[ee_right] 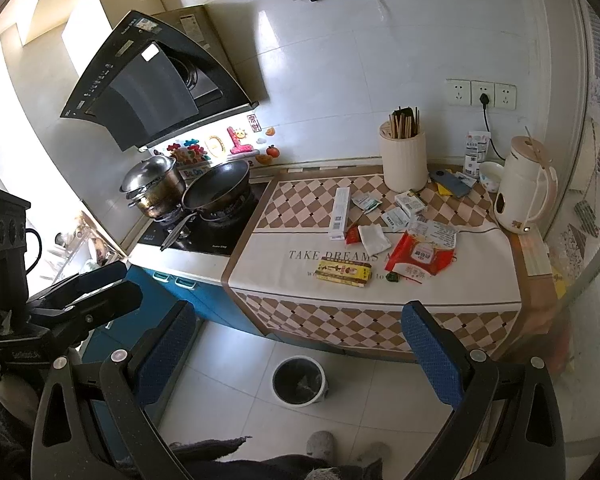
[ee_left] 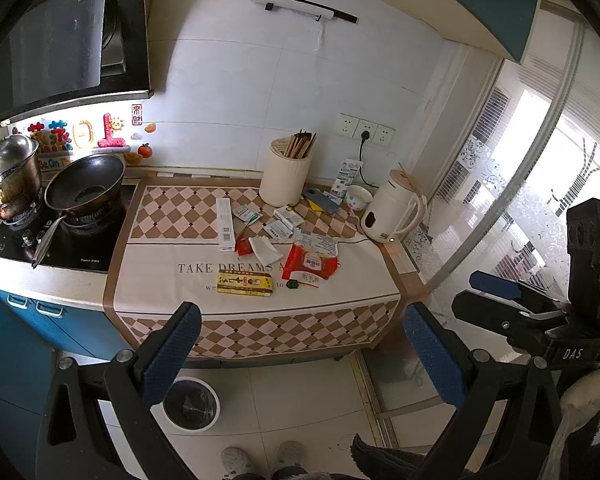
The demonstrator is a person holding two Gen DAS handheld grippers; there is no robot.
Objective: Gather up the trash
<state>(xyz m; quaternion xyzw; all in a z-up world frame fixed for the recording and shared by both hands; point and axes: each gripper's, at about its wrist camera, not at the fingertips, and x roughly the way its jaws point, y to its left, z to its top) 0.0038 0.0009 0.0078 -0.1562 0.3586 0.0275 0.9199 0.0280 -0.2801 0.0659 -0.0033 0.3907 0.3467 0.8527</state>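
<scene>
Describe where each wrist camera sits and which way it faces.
Left wrist: on the open left gripper, back from the checkered counter cloth, facing the wall; right gripper at right, slippers below.
Right wrist: on the open right gripper, same heading, further right; left gripper at left.
Shared: yellow flat box, red plastic wrapper, round white bin.

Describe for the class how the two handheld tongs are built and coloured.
Both the left tongs and the right tongs have black plastic frames with silver rivets, and each finger carries a textured blue pad. White lettering marks the black bodies. A black camera block sits on top of each.
</scene>
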